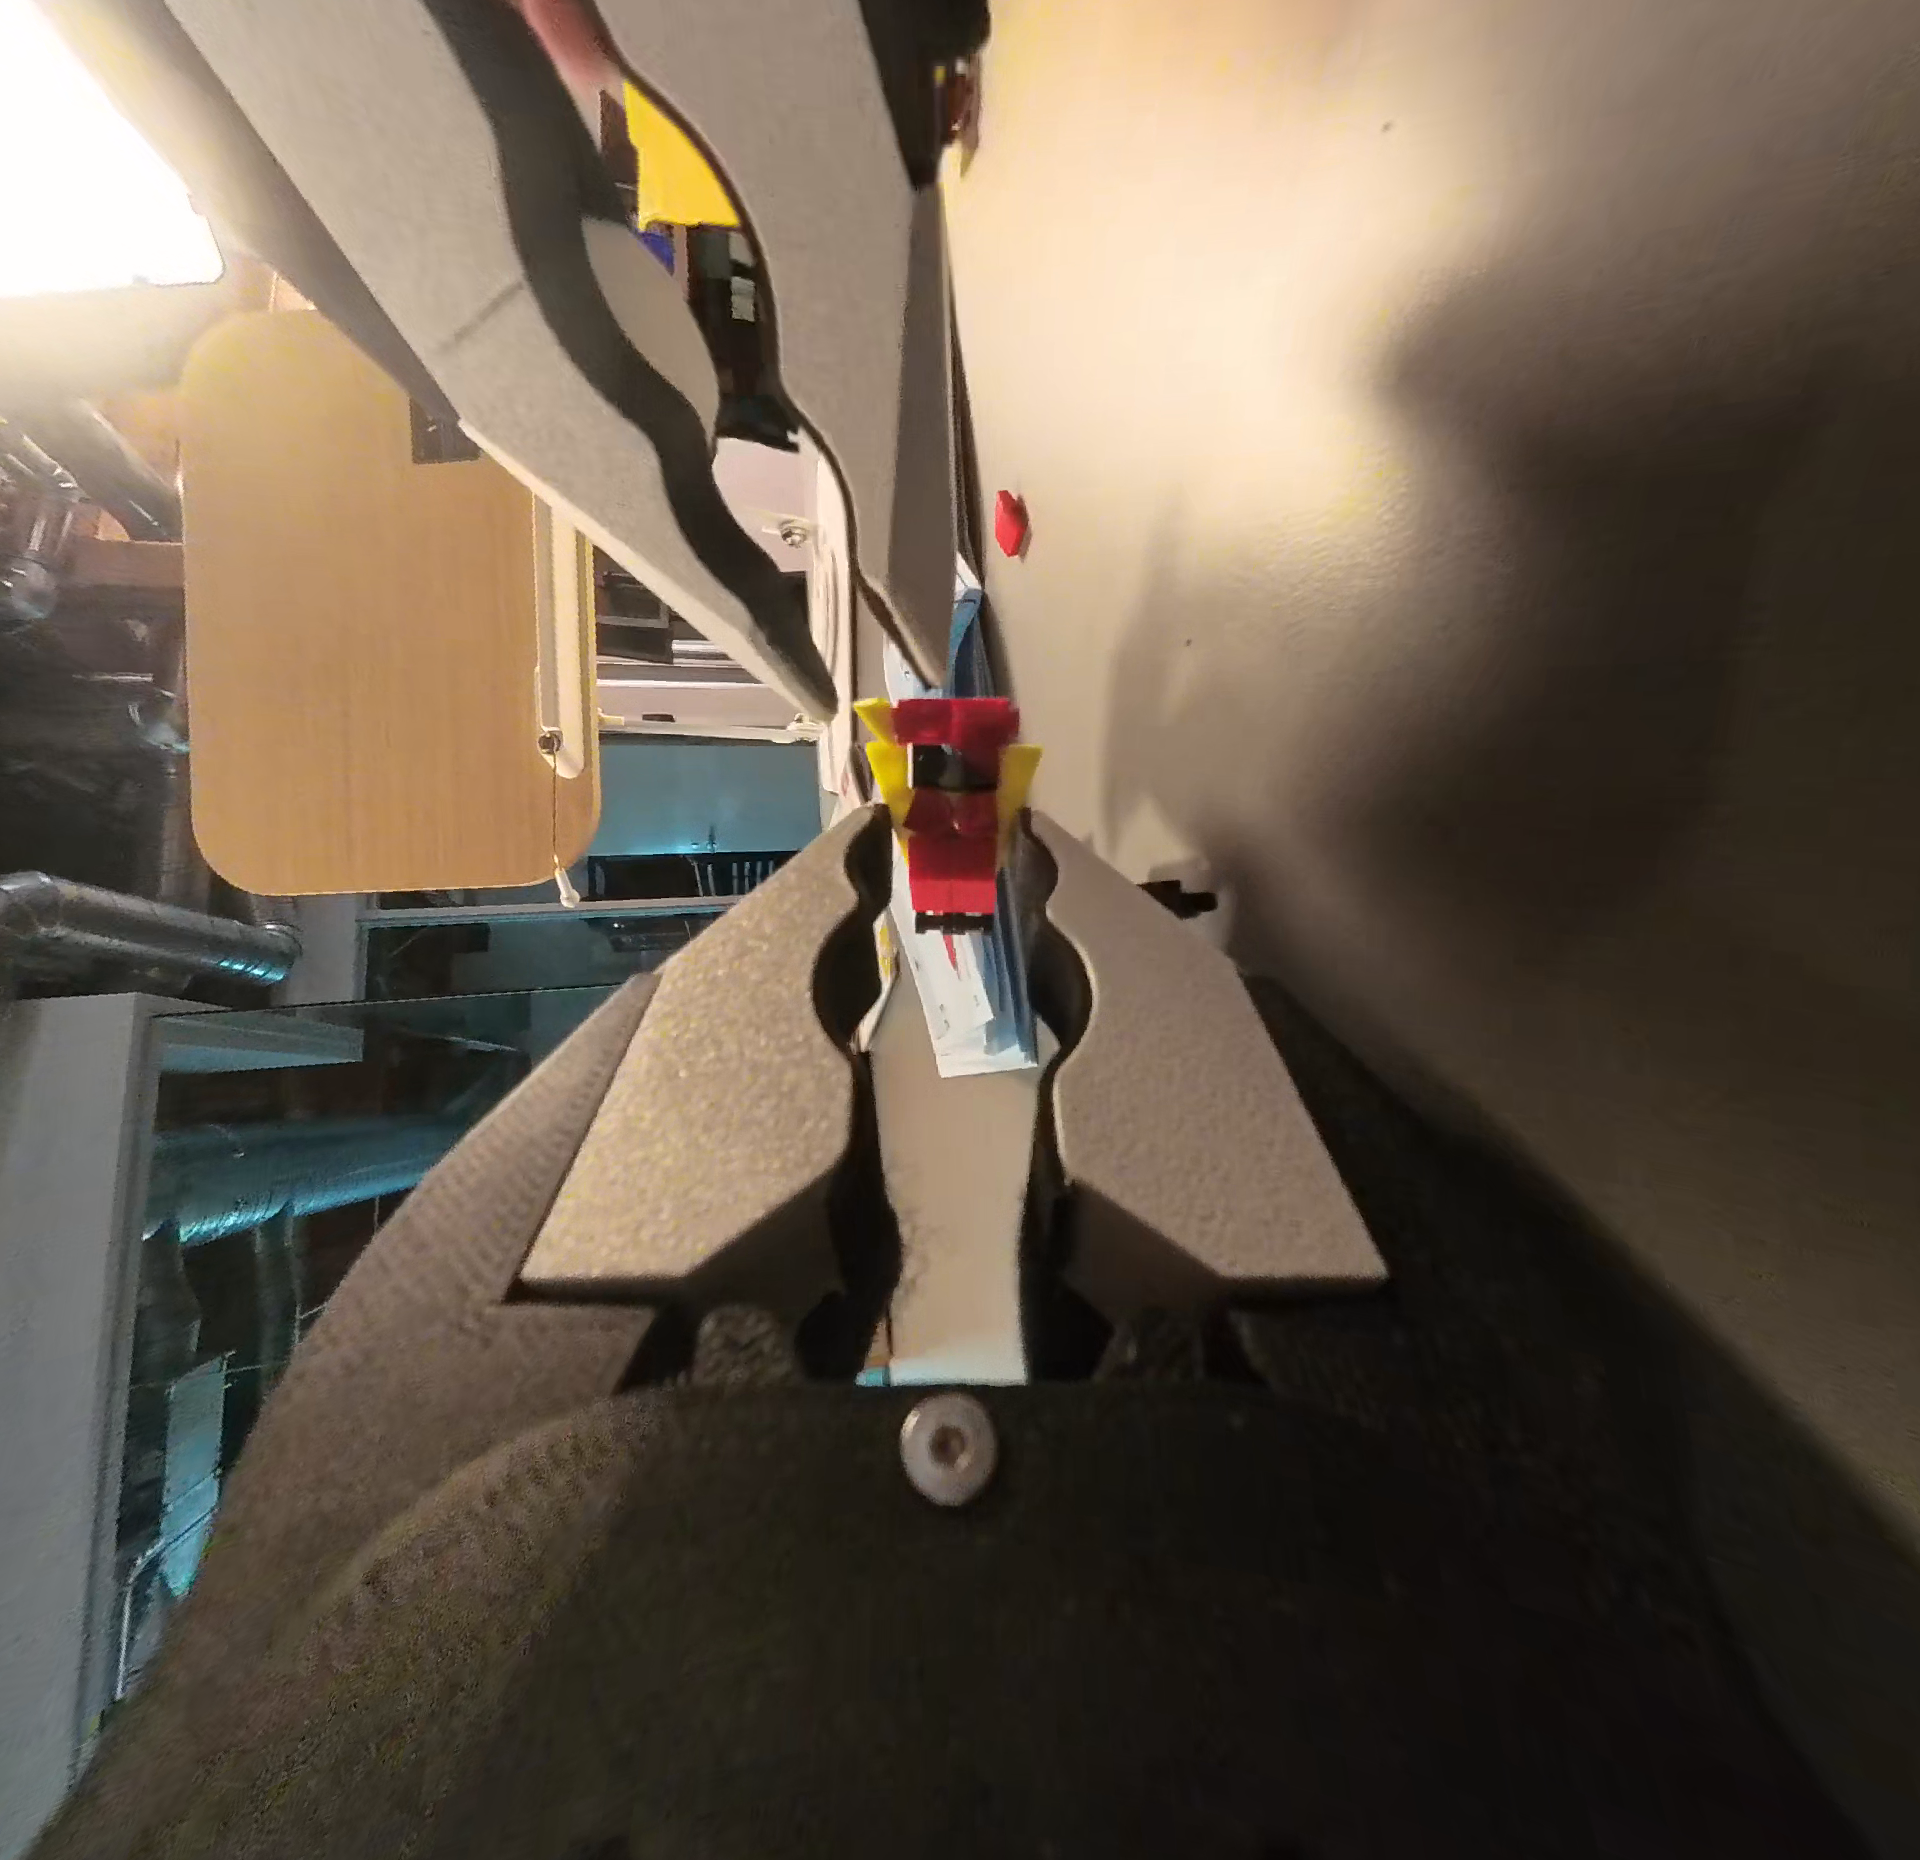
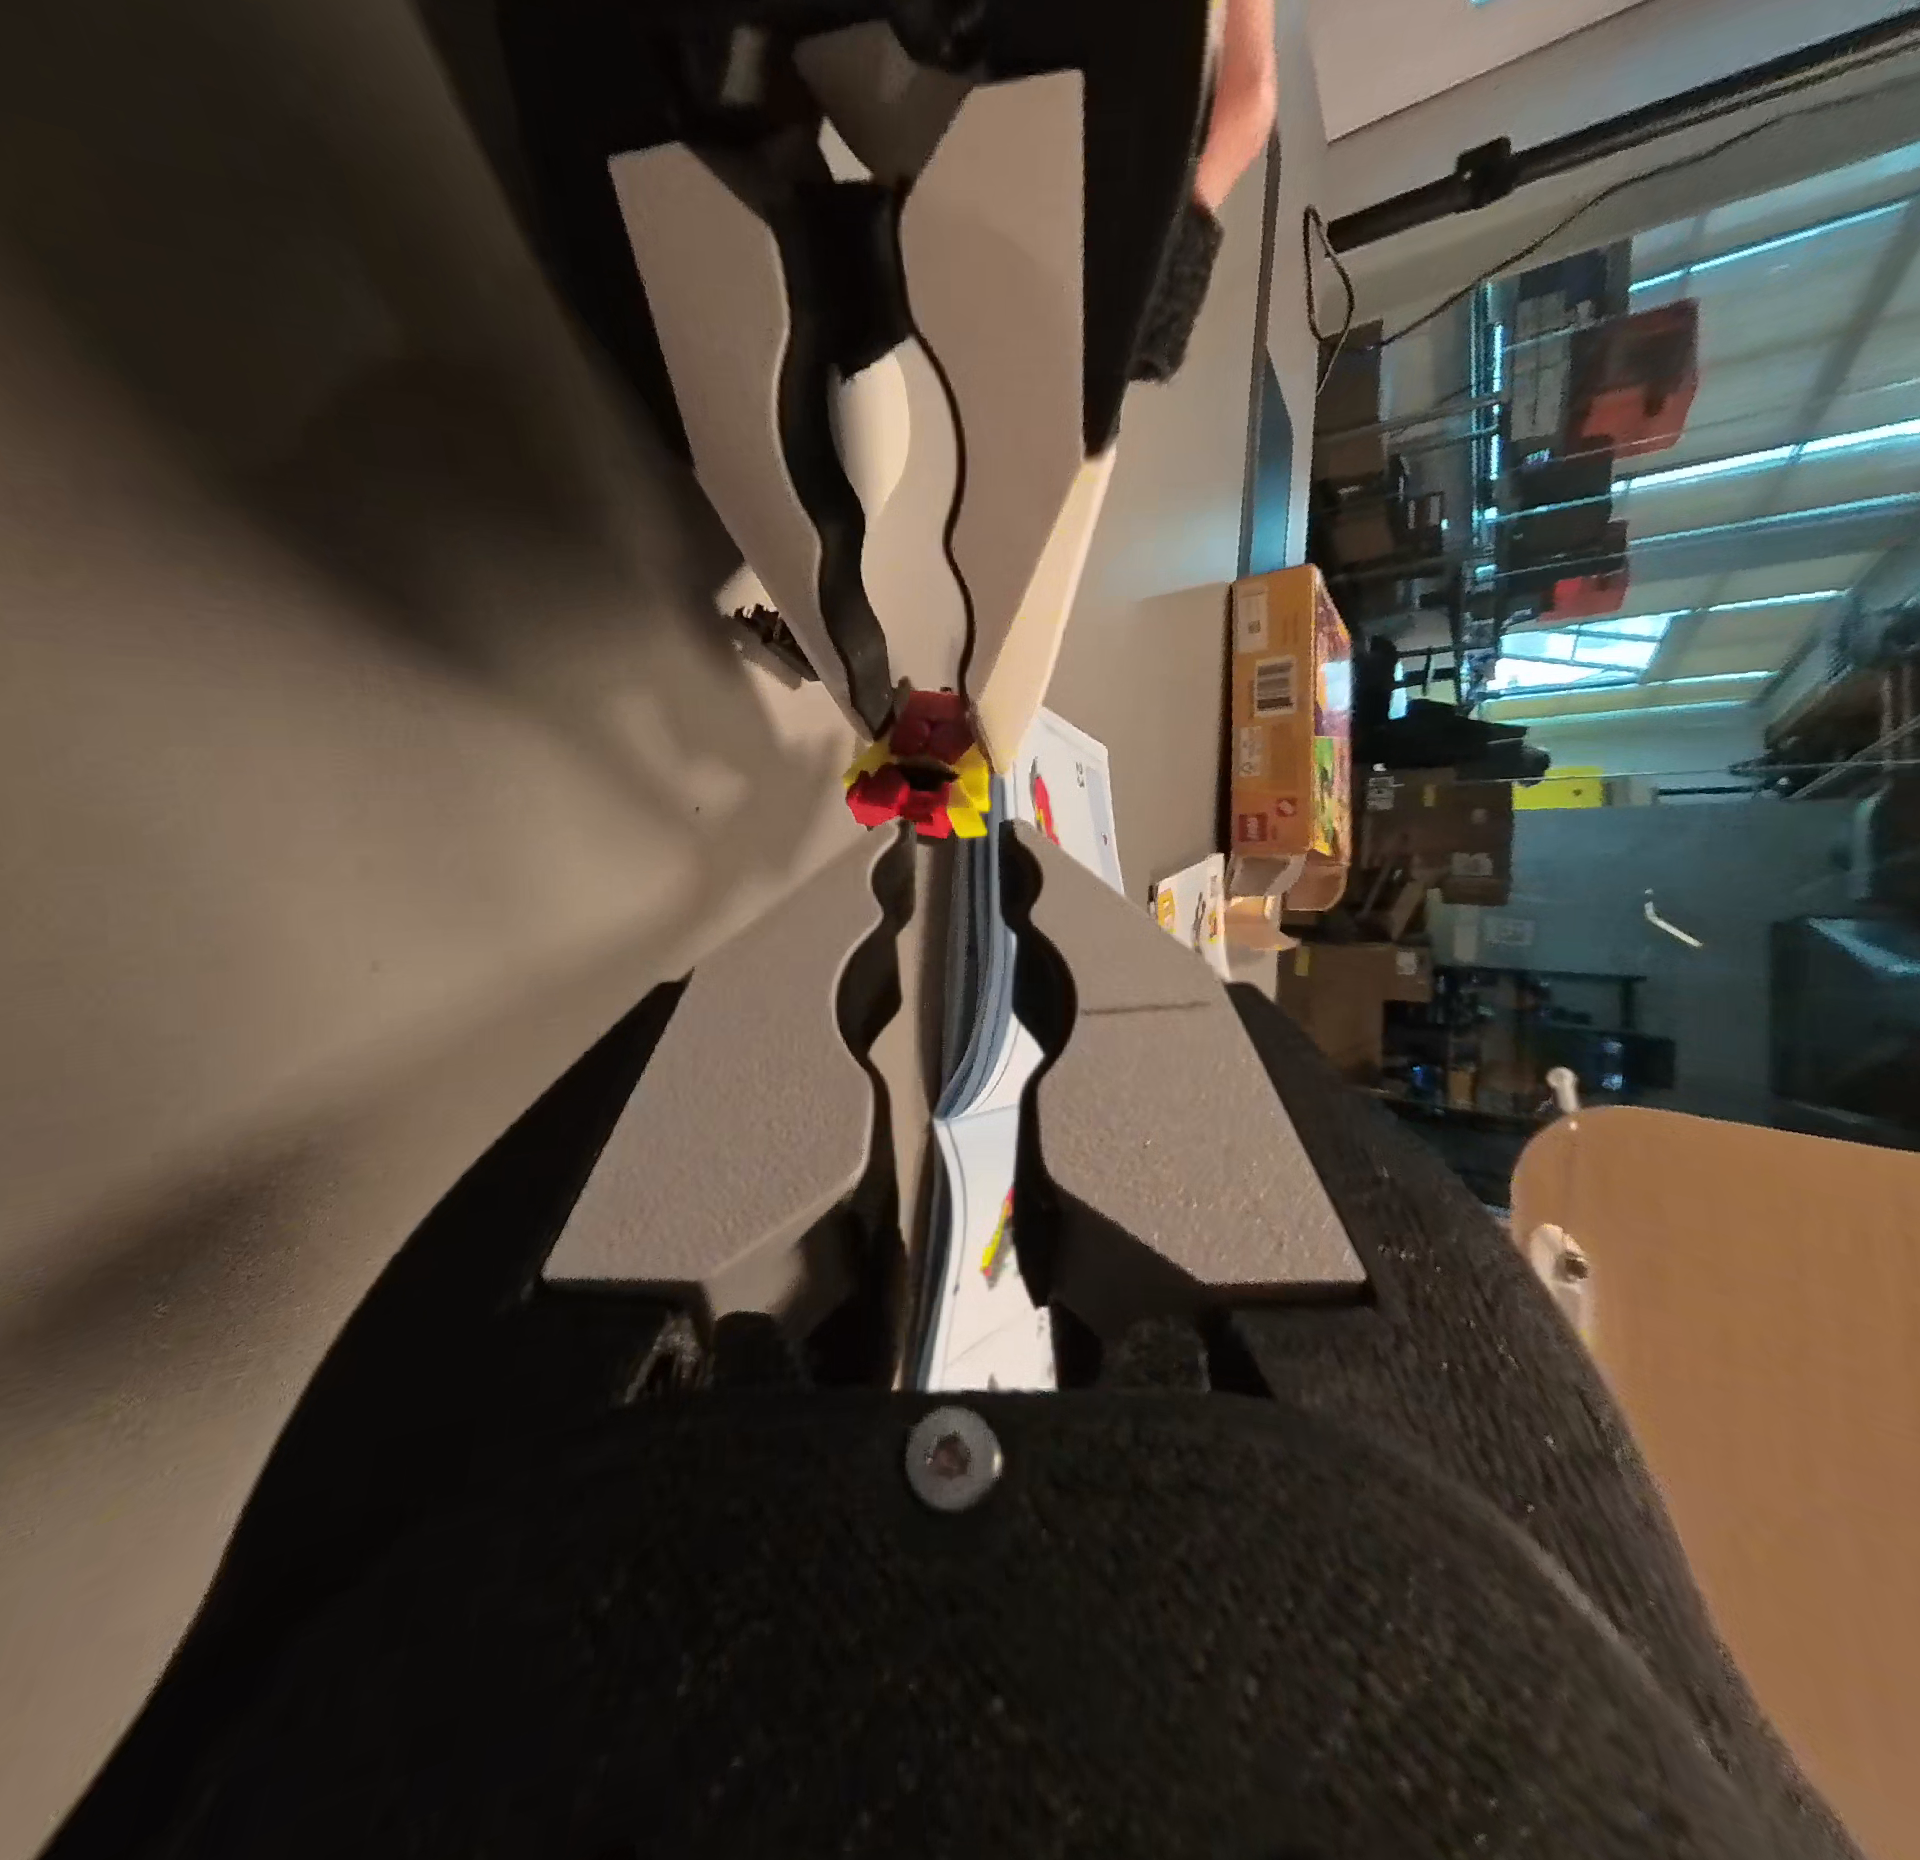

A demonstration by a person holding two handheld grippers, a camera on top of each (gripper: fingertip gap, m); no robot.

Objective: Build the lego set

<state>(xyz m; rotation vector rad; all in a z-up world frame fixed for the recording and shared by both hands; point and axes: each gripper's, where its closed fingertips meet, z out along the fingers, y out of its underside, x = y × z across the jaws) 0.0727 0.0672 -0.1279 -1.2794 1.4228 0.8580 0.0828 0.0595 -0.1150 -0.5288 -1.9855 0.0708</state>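
A small red and yellow lego model [image 1: 951, 823] with a black part sits between the fingertips of my left gripper [image 1: 956, 834], which is shut on it above the pale table [image 1: 1403, 460]. My right gripper [image 1: 883, 683] reaches in from the opposite side, its tips just at the model's red top. In the right wrist view the model [image 2: 914, 776] lies just past my right gripper [image 2: 954, 842]; its jaws stand a narrow gap apart with nothing between them. The left gripper [image 2: 920, 714] holds the model from the far side.
An instruction booklet [image 1: 977, 1010] lies on the table under the grippers and also shows in the right wrist view [image 2: 982, 1062]. A loose red piece [image 1: 1010, 524] lies on the table. A lego box [image 2: 1288, 709] stands beyond. A wooden board [image 1: 384, 605] stands beside the table. The tips of both grippers are at nearly the same place.
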